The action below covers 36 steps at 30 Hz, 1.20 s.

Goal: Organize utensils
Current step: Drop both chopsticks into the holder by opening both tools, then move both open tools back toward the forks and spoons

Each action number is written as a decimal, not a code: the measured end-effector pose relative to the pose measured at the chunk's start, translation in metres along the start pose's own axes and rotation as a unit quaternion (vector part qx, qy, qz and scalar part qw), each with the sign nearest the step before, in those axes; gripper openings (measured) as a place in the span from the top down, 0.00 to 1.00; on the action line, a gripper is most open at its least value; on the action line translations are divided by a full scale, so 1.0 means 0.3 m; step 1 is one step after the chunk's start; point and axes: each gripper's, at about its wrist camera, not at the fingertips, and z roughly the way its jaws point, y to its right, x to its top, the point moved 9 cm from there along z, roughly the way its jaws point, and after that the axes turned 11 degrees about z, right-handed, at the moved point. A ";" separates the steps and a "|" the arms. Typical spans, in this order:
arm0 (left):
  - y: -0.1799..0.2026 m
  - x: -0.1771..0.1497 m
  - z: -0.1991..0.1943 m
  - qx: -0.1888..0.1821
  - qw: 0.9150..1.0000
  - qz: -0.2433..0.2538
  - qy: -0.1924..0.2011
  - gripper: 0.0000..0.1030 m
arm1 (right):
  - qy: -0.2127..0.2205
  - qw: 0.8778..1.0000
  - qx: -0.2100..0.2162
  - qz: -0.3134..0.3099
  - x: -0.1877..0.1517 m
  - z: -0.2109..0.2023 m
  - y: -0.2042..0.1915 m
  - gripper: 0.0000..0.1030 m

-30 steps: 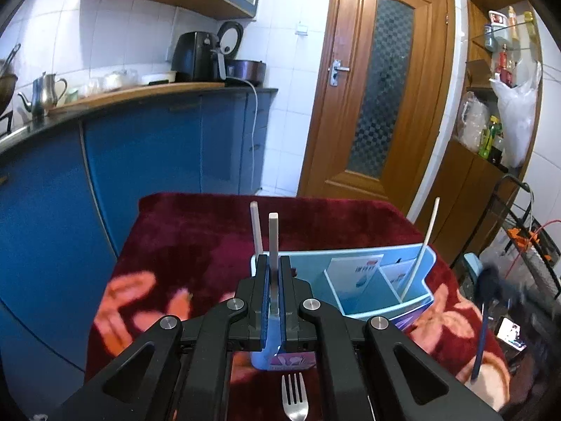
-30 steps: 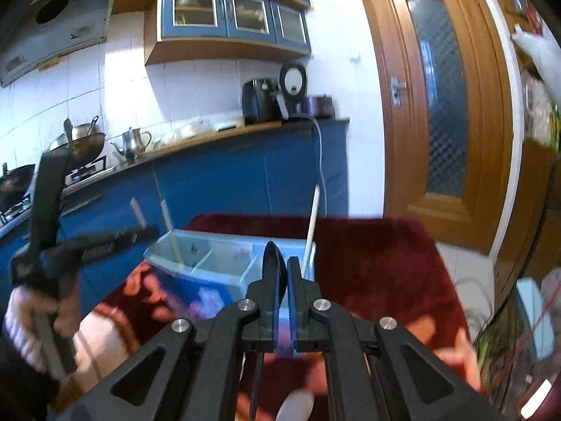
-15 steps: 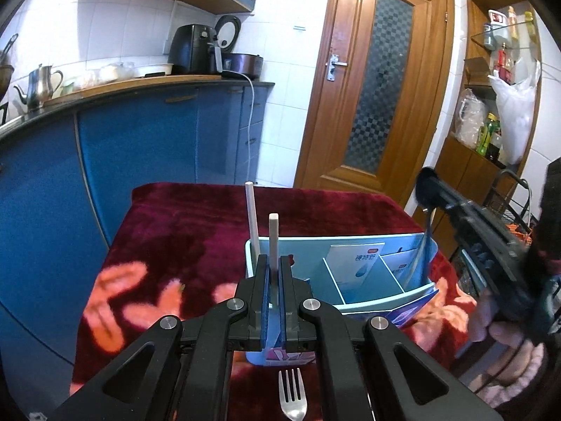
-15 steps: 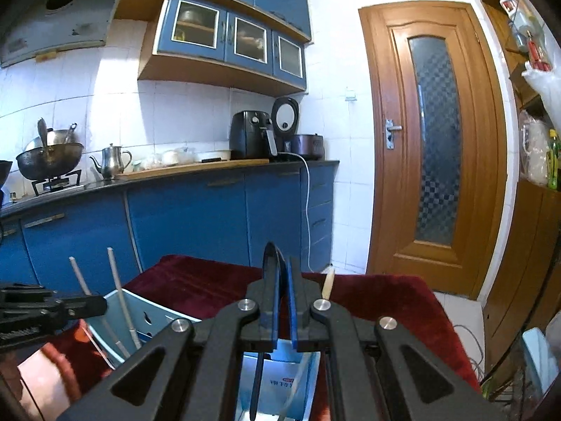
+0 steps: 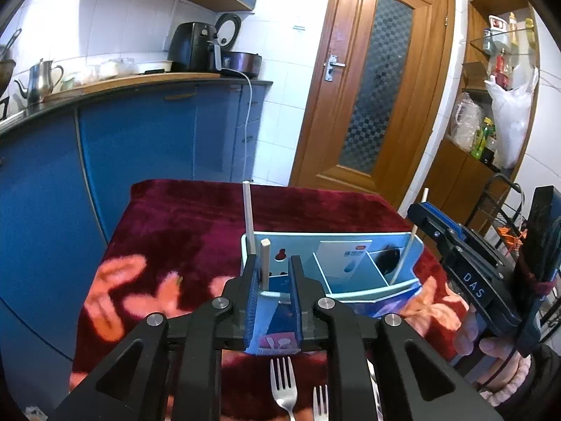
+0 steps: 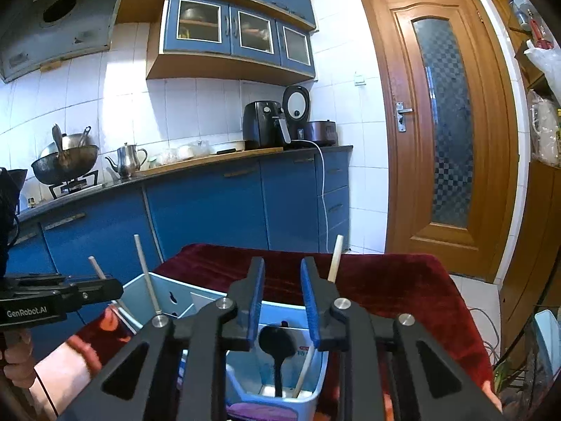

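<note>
A light blue utensil organizer [image 5: 336, 289] with dividers stands on the dark red cloth [image 5: 182, 231]. My left gripper [image 5: 275, 263] is open over its left compartment, where two pale chopsticks [image 5: 249, 224] stand. My right gripper [image 6: 280, 273] is open above the right compartment [image 6: 315, 396], where a black spoon [image 6: 277, 345] and a pale chopstick [image 6: 335, 258] now rest. Two forks [image 5: 284, 386] lie on the cloth below my left gripper. The right gripper also shows in the left wrist view [image 5: 420, 210].
Blue kitchen cabinets [image 5: 140, 147] and a counter with a kettle [image 6: 126, 159], an air fryer [image 6: 263, 126] and a wok [image 6: 65, 161] run behind the table. A wooden door [image 5: 371, 98] is beyond. A shelf with bags [image 5: 505, 115] stands at the right.
Both grippers have opened. The left let go of a chopstick in the left compartment. The right let go of the black spoon, which now stands in the right compartment.
</note>
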 end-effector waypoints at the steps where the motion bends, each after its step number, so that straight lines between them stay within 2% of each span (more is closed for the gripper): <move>1: 0.001 -0.001 -0.007 -0.002 1.000 -0.001 -0.001 0.84 | 0.001 1.000 0.000 0.000 0.003 -0.010 -0.004 0.76; 11: 0.012 -0.023 -0.112 -0.007 1.000 -0.004 0.006 0.79 | -0.019 1.000 0.000 0.017 -0.002 -0.157 -0.023 0.75; 16: 0.025 -0.057 -0.163 -0.005 1.000 -0.002 0.001 0.71 | -0.041 0.999 0.000 0.020 -0.038 -0.238 -0.038 0.74; 20: 0.037 -0.105 -0.183 -0.002 1.000 0.003 -0.015 0.71 | -0.057 0.998 -0.013 0.010 -0.079 -0.292 -0.048 0.74; 26: 0.044 -0.172 -0.192 -0.007 0.999 -0.002 -0.043 0.71 | -0.088 0.995 -0.022 0.036 -0.143 -0.332 -0.034 0.74; 36: 0.054 -0.280 -0.153 -0.014 0.996 -0.006 -0.090 0.71 | -0.158 0.984 -0.056 0.060 -0.291 -0.322 0.043 0.73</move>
